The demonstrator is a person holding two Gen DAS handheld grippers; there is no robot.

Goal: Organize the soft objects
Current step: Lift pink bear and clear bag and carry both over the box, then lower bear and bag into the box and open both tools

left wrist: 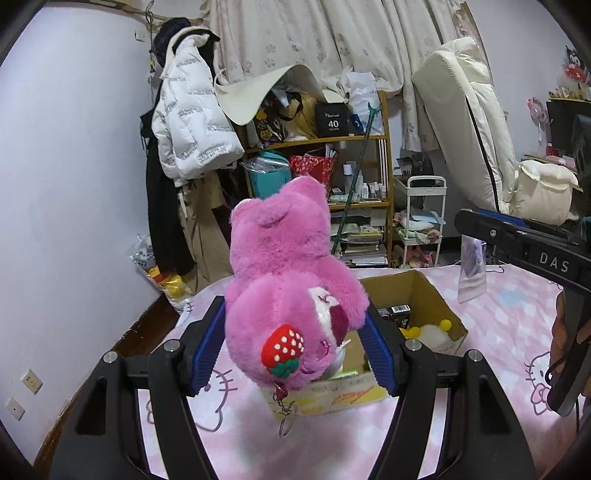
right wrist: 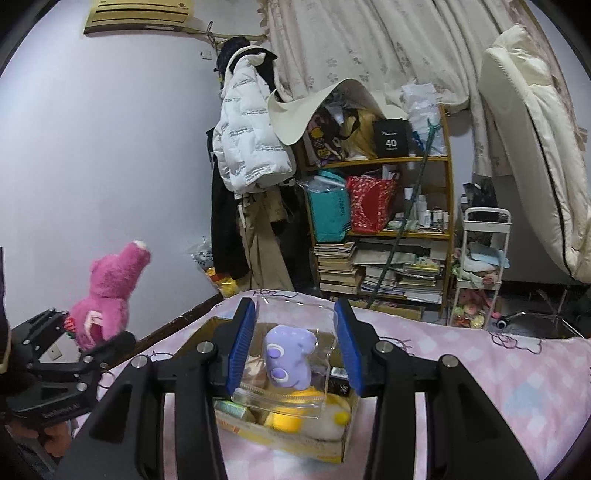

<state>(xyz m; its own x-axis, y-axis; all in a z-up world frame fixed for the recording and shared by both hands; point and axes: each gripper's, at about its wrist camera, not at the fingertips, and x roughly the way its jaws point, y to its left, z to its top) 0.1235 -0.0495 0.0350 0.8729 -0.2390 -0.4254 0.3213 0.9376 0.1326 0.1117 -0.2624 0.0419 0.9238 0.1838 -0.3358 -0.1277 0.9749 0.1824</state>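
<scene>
Your left tool point(left wrist: 295, 332) grips the pink plush bear point(left wrist: 288, 288) above the cardboard box point(left wrist: 436, 295) on the bed point(left wrist: 498, 350). Your right tool point(right wrist: 295, 350) clamps a clear pouch point(right wrist: 284, 391) with a purple plush point(right wrist: 288, 358) over that box's yellow plush point(right wrist: 288, 421).

Left gripper point(left wrist: 295, 332) jaws clamp a pink plush bear point(left wrist: 284, 280) above the cardboard box point(left wrist: 432, 295)

A white puffer jacket point(right wrist: 249, 138) hangs on the far wall, left of a wooden shelf point(right wrist: 402, 160) crammed with a teal bag point(right wrist: 328, 212), a red bag point(right wrist: 371, 205), a black box point(right wrist: 392, 138) and stacked books point(right wrist: 338, 267). A white trolley point(right wrist: 480, 266) stands right of it, cream bedding point(right wrist: 535, 155) beyond. An air conditioner point(right wrist: 142, 14) sits high left.
</scene>
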